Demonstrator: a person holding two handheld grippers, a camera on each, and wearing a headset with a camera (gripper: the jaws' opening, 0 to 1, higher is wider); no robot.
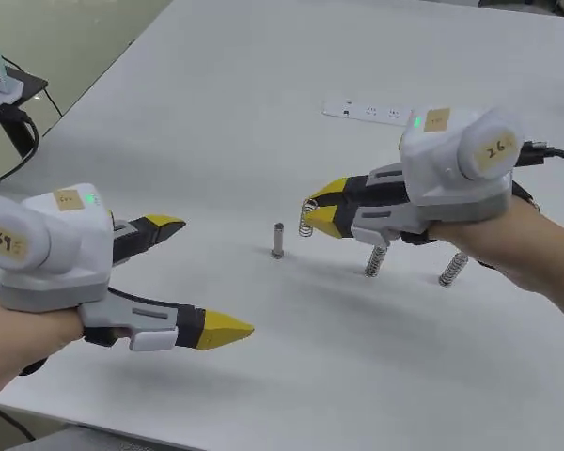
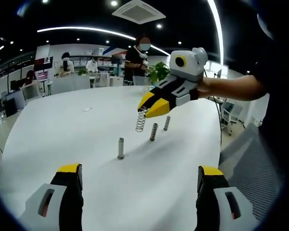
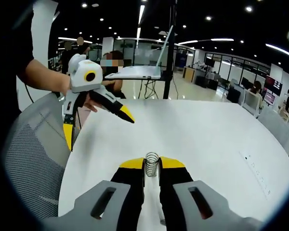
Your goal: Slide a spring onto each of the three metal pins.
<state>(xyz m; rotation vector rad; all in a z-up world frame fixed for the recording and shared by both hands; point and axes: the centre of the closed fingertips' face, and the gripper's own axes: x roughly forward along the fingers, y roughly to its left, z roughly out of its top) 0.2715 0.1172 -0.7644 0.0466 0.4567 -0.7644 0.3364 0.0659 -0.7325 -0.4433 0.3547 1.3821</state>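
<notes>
1. Jaws of the left gripper (image 1: 197, 277) stand wide apart with nothing between them. It hovers over the near-left part of the counter (image 1: 263, 94), well apart from the pins.
2. Bare pin (image 1: 278, 241) stands upright near the middle of the counter. It is short, rigid metal and is the one without a spring. I cannot tell whether it is fixed down, so a sideways knock might tip it.
3. Spring (image 1: 305, 225) hangs just right of that pin and a little above it, clamped between the closed jaws of the right gripper (image 1: 316, 210). I judge it light, thin-wired and slick. Squeezed hard it may buckle or shoot out, so a gentle hold on the upper coils, leaving the lower end free for the pin, looks right.
4. First sprung pin (image 1: 376, 260) and second sprung pin (image 1: 453, 269) stand beneath the right hand, each wearing its spring. They sit close under the gripper, so a low sweep could brush them.
5. Open counter lies all around the bare pin. A white power strip (image 1: 367, 113) sits well away at the far side, and the near edge runs just below the left gripper.
</notes>
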